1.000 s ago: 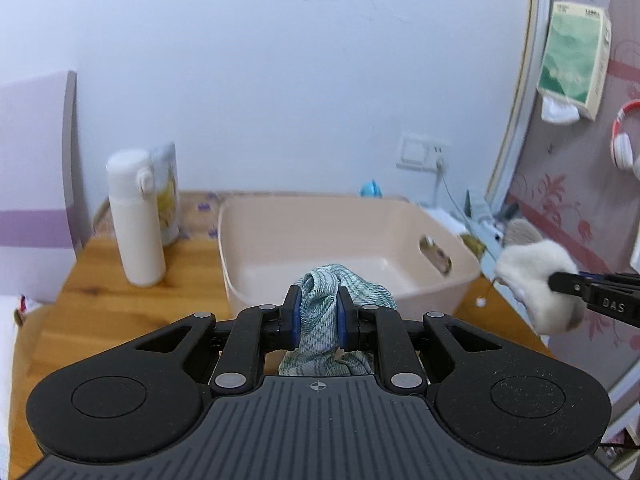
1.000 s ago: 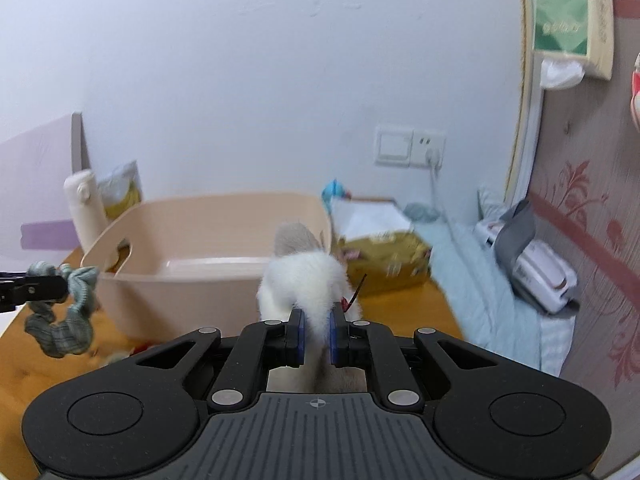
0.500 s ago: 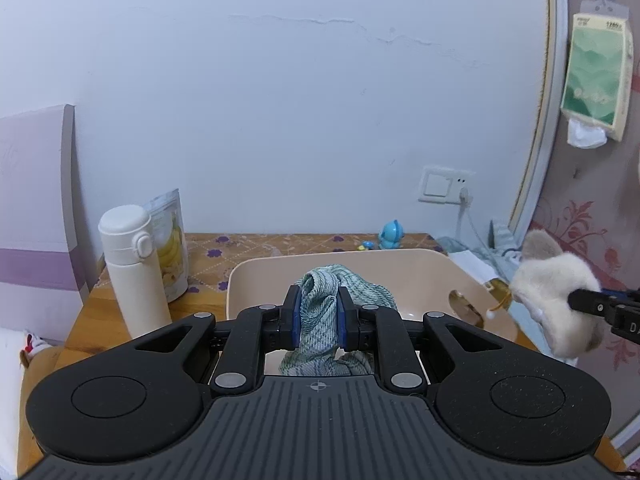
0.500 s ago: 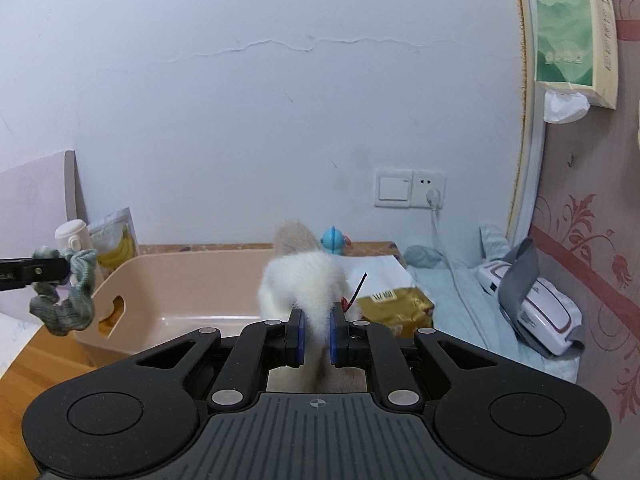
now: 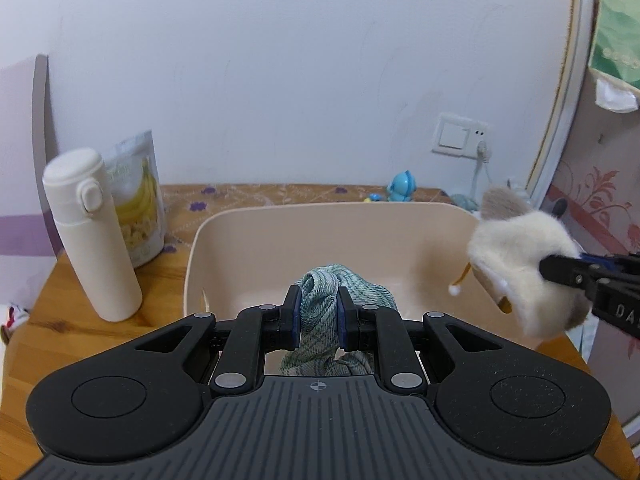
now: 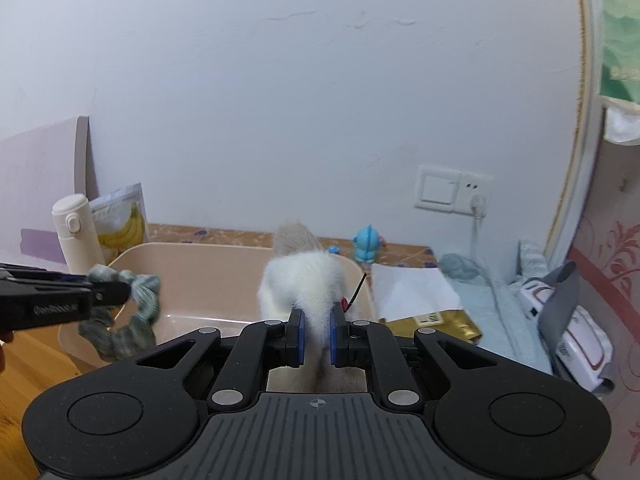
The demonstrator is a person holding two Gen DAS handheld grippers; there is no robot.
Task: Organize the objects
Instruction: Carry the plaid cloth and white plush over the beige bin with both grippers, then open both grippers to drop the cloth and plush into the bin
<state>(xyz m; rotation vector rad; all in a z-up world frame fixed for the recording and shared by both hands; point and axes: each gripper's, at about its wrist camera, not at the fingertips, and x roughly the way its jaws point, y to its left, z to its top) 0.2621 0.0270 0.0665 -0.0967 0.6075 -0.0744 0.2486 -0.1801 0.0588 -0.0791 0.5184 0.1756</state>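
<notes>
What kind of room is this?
Probably a bedroom or small living room at home: a wooden table with a white flask and banana snack bag, a wall socket, and bedding alongside.

Left gripper clamped on green scrunchie above beige plastic basin; right gripper pinching white plush toy over basin's right rim; white thermos and banana chips pouch standing left on wooden table.
</notes>
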